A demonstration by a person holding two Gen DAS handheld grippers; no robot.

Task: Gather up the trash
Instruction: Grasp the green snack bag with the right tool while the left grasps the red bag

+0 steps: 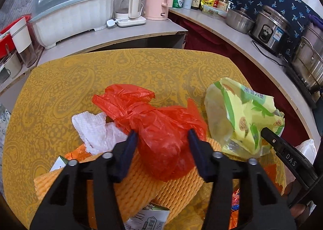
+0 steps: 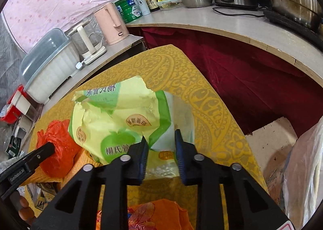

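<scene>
Left tool (image 1: 162, 134): fingers either side of the knotted red bag (image 1: 157, 127), pads pressing its bulging lower part, plastic bunched between them. Clamped on the red bag.

Right tool (image 2: 161, 139): narrow gap, fingers either side of the near edge of the yellow-green wrapper (image 2: 121, 117). Film sits between the pads, but whether both pads actually bite it I can't tell. In the left view, one finger of this tool touches the wrapper's lower right edge.

Layout on the yellow paisley counter (image 1: 141, 68):
- Red bag is mid-pile, lying on an orange mesh sleeve (image 1: 141, 187).
- White paper towel (image 1: 97, 131) is just left of the red bag, touching it.
- Wrapper is right of the red bag, crumpled and standing partly up, near the counter's right edge.
- Carton (image 1: 147, 220) is at the near edge, partly under the mesh.
- Orange wrapper (image 2: 159, 215) lies below the right tool, close to the camera.

Behind, on the side shelf: dish rack with a grey lid (image 1: 74, 8), glass kettle (image 1: 129, 2), pink kettle (image 1: 159, 0). The curved rear counter holds bottles, a steel pot (image 1: 239, 19) and a rice cooker (image 1: 270, 28).

A clear plastic bag (image 2: 302, 179) hangs at far right of the right view, off the counter.
</scene>
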